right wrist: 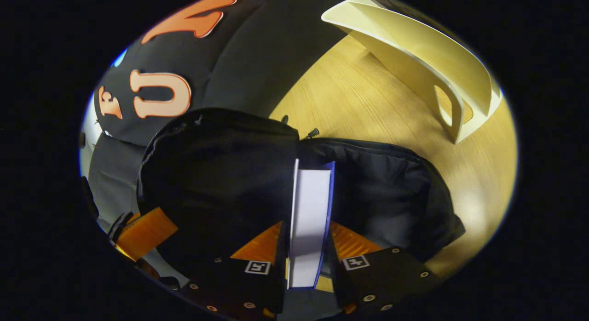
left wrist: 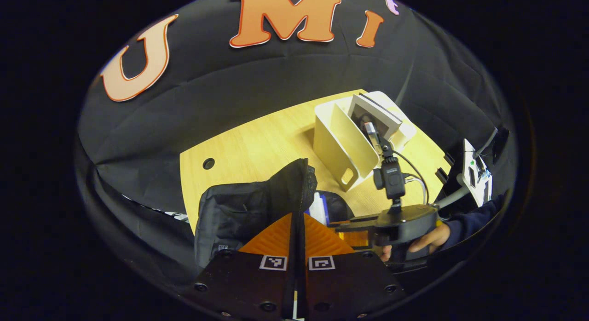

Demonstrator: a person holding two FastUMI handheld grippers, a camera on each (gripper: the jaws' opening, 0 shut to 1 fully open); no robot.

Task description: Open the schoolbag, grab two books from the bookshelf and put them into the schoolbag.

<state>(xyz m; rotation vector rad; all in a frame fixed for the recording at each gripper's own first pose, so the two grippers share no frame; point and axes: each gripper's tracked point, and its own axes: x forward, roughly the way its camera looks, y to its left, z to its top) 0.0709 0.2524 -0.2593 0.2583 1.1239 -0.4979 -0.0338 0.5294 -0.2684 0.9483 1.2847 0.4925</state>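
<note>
Right gripper (right wrist: 309,247) is clamped on a book (right wrist: 310,220) over the open schoolbag (right wrist: 391,192); looks like the drop-in step. Left gripper (left wrist: 298,229) pinches the bag's flap (left wrist: 294,183), fingers closed. Next: lower, release.

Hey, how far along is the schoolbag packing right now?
Done: the schoolbag is open, its flap pinched up by the left tongs. In hand: the right tongs grip a book over the opening. Left: lower it in. The bookshelf holds at least one more book; whether one is already inside isn't visible.
</note>
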